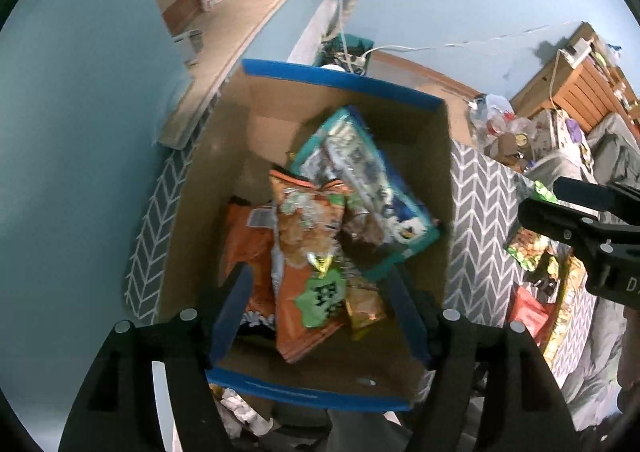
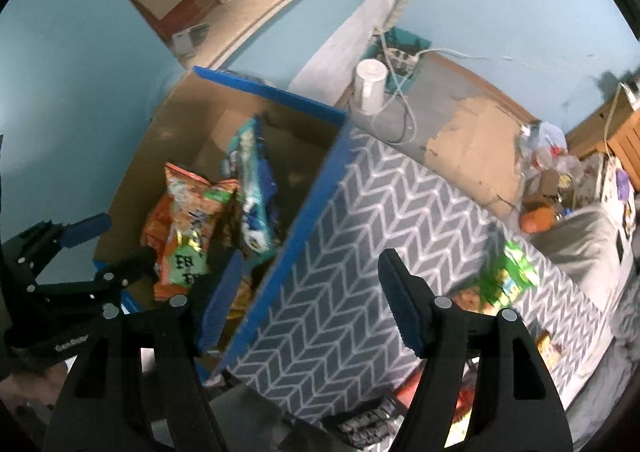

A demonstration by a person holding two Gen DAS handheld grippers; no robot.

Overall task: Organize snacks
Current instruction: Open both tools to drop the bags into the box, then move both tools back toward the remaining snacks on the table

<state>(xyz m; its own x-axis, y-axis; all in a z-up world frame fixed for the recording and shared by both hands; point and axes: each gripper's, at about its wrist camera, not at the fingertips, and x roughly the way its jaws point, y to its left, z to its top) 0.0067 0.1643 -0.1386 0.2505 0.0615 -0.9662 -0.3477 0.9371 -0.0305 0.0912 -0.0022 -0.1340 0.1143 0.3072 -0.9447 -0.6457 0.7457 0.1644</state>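
Left wrist: teal snack bag (image 1: 368,176) slants upper-left to lower-right

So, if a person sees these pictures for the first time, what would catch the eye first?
Probably the cardboard box with blue-taped rims, in the middle of the left wrist view, with bright snack bags piled inside: an orange bag in front and a teal-and-blue bag behind it. Next, the grey chevron cloth beside the box, and the left claw open above the pile.
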